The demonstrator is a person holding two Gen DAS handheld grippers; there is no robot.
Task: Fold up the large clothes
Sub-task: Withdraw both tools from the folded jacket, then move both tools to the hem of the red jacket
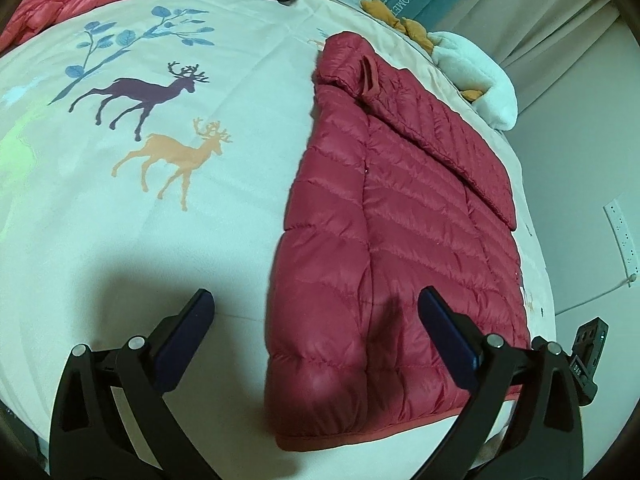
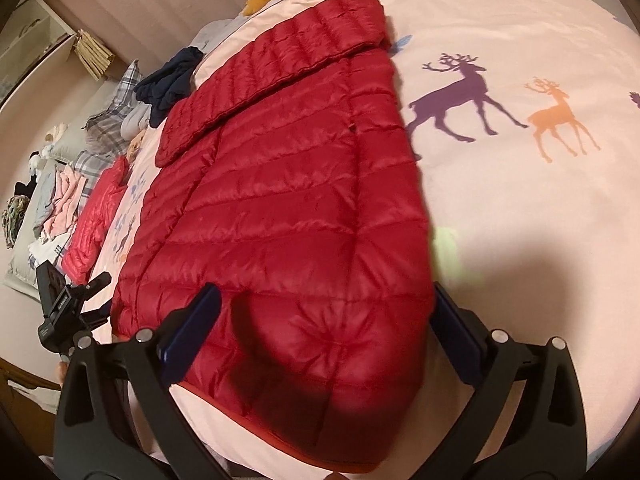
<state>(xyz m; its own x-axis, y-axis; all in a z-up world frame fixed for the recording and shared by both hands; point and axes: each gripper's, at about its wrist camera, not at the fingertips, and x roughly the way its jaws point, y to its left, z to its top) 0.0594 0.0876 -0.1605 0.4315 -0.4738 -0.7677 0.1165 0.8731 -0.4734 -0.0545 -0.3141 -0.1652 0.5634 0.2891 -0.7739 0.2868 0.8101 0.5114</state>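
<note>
1. A dark red quilted down jacket (image 1: 384, 216) is laid flat on the bed (image 1: 224, 240), near the bed's near edge, with its hem turned toward the cameras.
2. One sleeve (image 2: 280, 64) is folded diagonally across the jacket's upper part; the collar, with a hanging loop (image 1: 368, 76), is seen at the far end.
3. The bed is covered by a pale sheet printed with a purple deer (image 1: 148, 96), an orange deer (image 1: 180, 156) and blue leaves.
4. The left hand-held gripper (image 1: 316, 304) is held above the jacket's hem corner with its jaws spread wide; nothing is gripped between them.
5. The right hand-held gripper (image 2: 328, 300) is likewise spread wide over the hem; its right finger is partly hidden behind the fabric, so contact there cannot be confirmed.
6. A second, lighter red jacket (image 2: 96, 220) is noted further along the bed, well apart from the first.
7. A dark navy garment (image 2: 168, 80) and a heap of plaid fabric (image 2: 112, 120) are recorded beyond it.
</note>
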